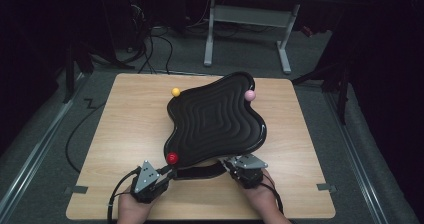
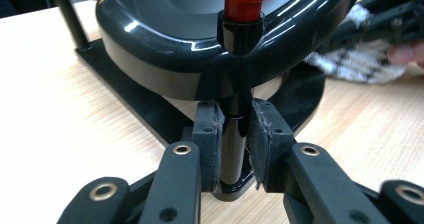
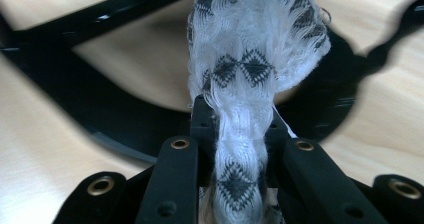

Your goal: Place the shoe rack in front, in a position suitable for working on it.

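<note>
White cloth between right tongs

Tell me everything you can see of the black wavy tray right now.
The tray is glossy black plastic with a wavy outline and stepped ridges inside. It sits raised and tilted on a black frame over the table. Posts at its rim carry a red ball, a yellow ball and a pink ball. The left gripper clamps the red ball's post.

A yellow ball and a pink ball top the far posts above the wooden table.
</note>
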{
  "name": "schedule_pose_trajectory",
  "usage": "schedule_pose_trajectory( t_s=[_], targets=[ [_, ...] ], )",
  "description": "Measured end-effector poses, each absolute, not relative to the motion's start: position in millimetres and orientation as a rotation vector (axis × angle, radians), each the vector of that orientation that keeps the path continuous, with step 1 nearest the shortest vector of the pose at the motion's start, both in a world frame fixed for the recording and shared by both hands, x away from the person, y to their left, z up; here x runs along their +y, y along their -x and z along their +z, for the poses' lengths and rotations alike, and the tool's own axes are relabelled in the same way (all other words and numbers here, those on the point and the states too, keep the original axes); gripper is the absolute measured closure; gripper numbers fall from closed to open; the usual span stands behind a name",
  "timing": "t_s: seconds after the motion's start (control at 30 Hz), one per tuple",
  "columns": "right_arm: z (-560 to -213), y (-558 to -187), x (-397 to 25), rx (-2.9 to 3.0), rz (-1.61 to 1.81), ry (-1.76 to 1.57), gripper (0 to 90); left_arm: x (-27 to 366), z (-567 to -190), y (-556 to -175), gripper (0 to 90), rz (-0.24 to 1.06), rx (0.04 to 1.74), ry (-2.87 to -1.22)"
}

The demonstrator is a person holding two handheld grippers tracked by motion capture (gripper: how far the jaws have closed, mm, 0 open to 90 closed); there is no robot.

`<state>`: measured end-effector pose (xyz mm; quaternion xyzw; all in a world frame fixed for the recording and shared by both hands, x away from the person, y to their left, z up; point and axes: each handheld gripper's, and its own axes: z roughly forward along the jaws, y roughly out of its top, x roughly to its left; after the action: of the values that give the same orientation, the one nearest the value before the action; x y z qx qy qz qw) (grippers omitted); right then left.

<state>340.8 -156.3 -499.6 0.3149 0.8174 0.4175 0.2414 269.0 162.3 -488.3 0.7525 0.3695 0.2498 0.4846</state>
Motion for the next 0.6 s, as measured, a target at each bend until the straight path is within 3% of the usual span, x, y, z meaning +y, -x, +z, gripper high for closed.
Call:
schedule_pose_trajectory(
  t_s=[0.27,0.33,0.43,0.6],
  targets=[
    [-505.7,-376.9,-147.2,2.229,1.115,-0.905,77.5,183.3,-490.2,-264.3,75.2,0.628,0.959,-1.796],
    [-508.2,-378.1,-145.1,2.253,1.100,-0.861,78.5,188.6,-490.4,-263.4,81.0,0.655,0.984,-1.790],
    [-508.5,-375.1,-144.3,2.259,1.113,-0.885,79.4,207.4,-490.7,-268.6,82.9,0.651,1.065,-1.727],
    [-509.6,-370.3,-142.1,2.249,1.088,-0.844,79.4,209.8,-490.5,-267.9,78.2,0.646,1.046,-1.730]
  ],
)
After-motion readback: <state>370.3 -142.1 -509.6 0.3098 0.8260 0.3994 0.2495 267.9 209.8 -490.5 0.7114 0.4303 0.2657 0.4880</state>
